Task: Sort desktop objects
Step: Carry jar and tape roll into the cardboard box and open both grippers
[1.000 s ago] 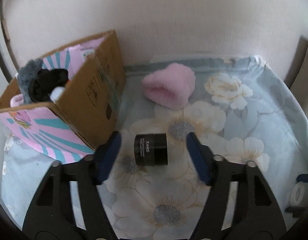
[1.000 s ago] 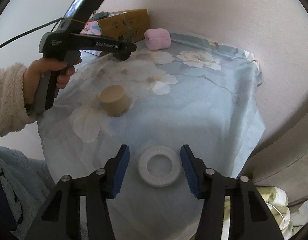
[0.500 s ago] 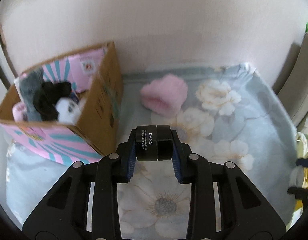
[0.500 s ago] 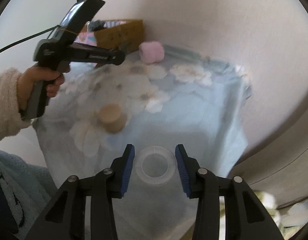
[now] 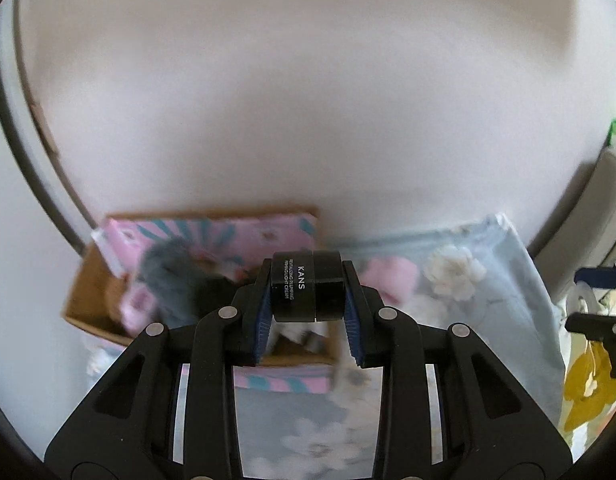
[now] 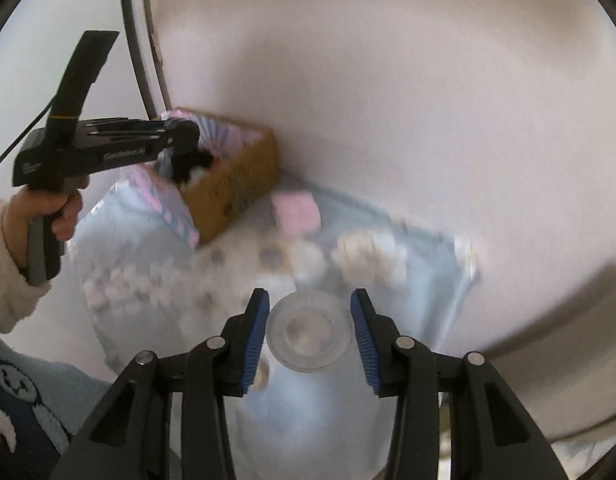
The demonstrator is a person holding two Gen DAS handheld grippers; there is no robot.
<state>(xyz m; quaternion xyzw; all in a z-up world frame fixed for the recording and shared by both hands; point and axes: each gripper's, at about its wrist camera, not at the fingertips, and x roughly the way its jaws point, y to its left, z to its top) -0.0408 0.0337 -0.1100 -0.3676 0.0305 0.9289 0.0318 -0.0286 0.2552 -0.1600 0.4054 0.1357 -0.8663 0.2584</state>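
Observation:
My left gripper [image 5: 307, 294] is shut on a black cream jar [image 5: 307, 286] lying sideways between the blue pads, lifted well above the table. Below and behind it is the open cardboard box [image 5: 88, 304] with soft toys inside. In the right wrist view the left gripper [image 6: 180, 140] hangs over that box [image 6: 236, 176], held by a hand [image 6: 56, 208]. My right gripper [image 6: 308, 332] is shut on a translucent white ring [image 6: 308, 334], raised above the floral tablecloth [image 6: 428, 264]. The right gripper's blue pad [image 5: 596, 276] shows at the left view's right edge.
A pink fluffy item [image 6: 296, 212] lies on the cloth right of the box, near the wall. The box stands in the table's far left corner against the pale wall [image 5: 308, 100]. A beige shape [image 6: 262, 372] peeks beside my right gripper's left finger. Much of the view is motion-blurred.
Both grippers closed on their objects and lifted them off the cloth. The left one carried the jar up and toward the box; the right one rose with the ring.

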